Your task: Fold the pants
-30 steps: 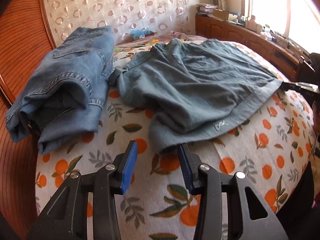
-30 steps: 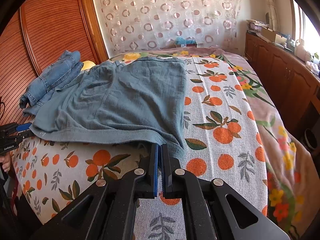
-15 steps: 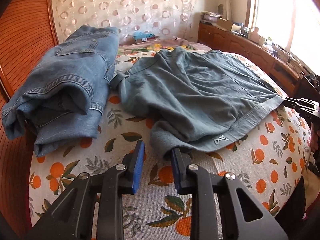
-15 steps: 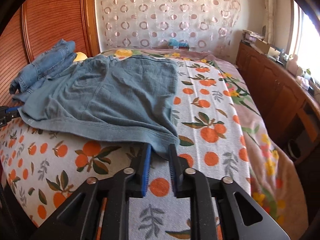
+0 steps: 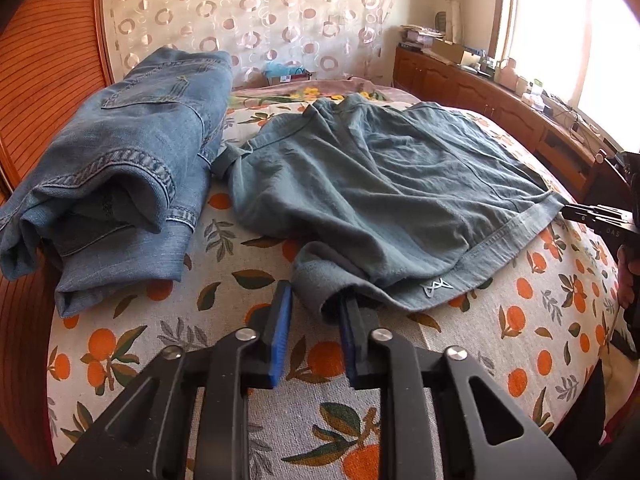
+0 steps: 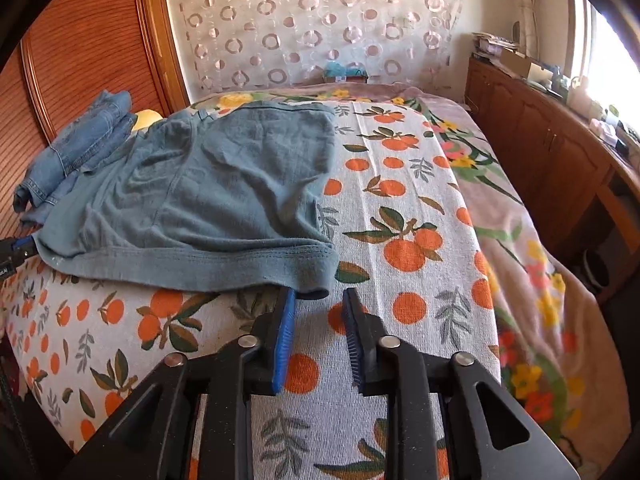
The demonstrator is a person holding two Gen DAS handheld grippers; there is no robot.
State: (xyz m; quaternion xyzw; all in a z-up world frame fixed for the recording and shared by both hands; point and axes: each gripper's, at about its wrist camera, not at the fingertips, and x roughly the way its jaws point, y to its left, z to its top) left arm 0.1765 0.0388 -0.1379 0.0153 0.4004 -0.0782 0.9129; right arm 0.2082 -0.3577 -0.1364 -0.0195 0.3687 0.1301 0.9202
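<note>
Grey-green pants (image 5: 380,184) lie spread flat on the bed, their hem towards me. My left gripper (image 5: 314,300) sits at the near left hem corner. Its jaws are closing with that corner between them, and the pads do not press on it. In the right wrist view the same pants (image 6: 208,192) reach to the near right hem corner. My right gripper (image 6: 318,296) is there, its jaws closing with the corner at the fingertips, unpinched. Each gripper shows in the other's view: the right gripper (image 5: 592,214) and the left gripper (image 6: 16,248).
Folded blue jeans (image 5: 120,152) lie left of the pants against a wooden panel (image 5: 48,80). The bed sheet (image 5: 520,320) has an orange-fruit print and drops off at the near edge. A wooden cabinet (image 6: 540,160) runs along the right side of the bed.
The left jaws narrowed and moved forward around the left hem corner. The right jaws went from shut to apart at the right hem corner.
</note>
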